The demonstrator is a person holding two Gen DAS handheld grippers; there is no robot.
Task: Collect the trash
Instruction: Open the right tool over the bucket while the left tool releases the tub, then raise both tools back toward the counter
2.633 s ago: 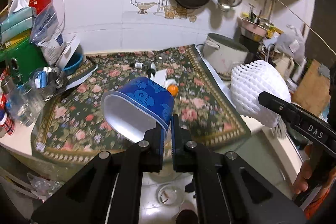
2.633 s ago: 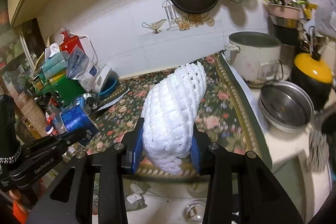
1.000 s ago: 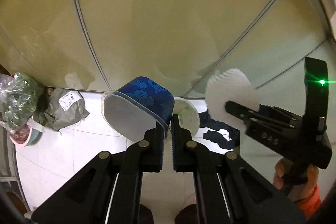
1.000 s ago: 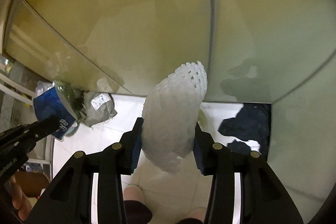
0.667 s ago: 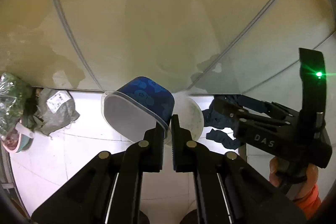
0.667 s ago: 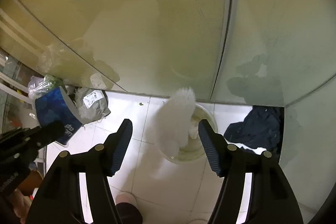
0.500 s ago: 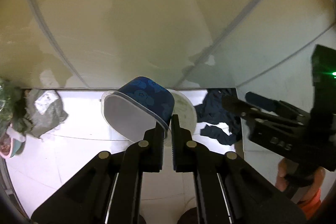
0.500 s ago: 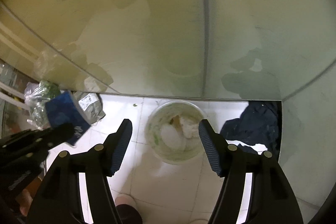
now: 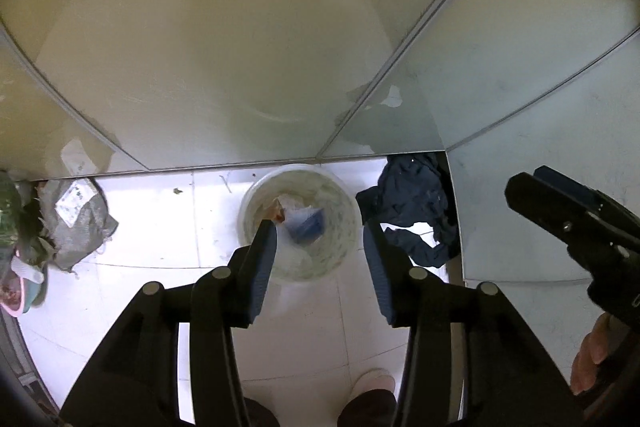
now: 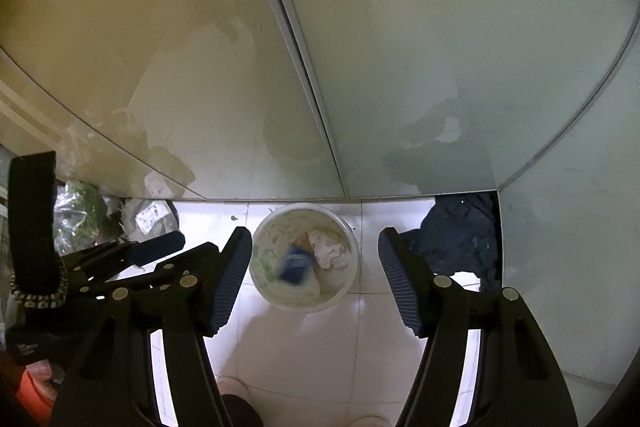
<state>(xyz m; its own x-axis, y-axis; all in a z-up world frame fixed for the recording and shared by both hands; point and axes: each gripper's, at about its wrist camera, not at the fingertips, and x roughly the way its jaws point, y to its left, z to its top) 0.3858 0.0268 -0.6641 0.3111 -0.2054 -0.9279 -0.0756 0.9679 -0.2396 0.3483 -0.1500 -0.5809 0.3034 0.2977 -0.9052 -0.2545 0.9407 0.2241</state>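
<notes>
A white bucket (image 9: 340, 259) (image 10: 352, 235) stands on the floor tiles against the cabinet doors. Inside it lie the blue patterned cup (image 9: 308, 225) (image 10: 295, 265), blurred in the right wrist view, and white crumpled trash (image 10: 328, 247). My left gripper (image 9: 319, 227) (image 10: 180, 251) hangs over the bucket. Its jaws are opening and nothing is between them. To its right, my right gripper (image 10: 314, 233) (image 9: 532, 181) stands open above the bucket, also with nothing between its fingers.
A dark blue cloth (image 9: 416, 203) (image 10: 460, 235) lies in the corner right of the bucket. A grey bag (image 9: 76, 223) and a green plastic bag (image 10: 80, 215) sit at the left. Pale cabinet doors (image 9: 240, 47) rise behind. A person's slipper toe (image 9: 372, 383) shows below.
The left gripper opened and the blue cup dropped into the bucket. The right gripper earlier let the white foam net fall into it. Both hands moved from the counter down over the bucket.
</notes>
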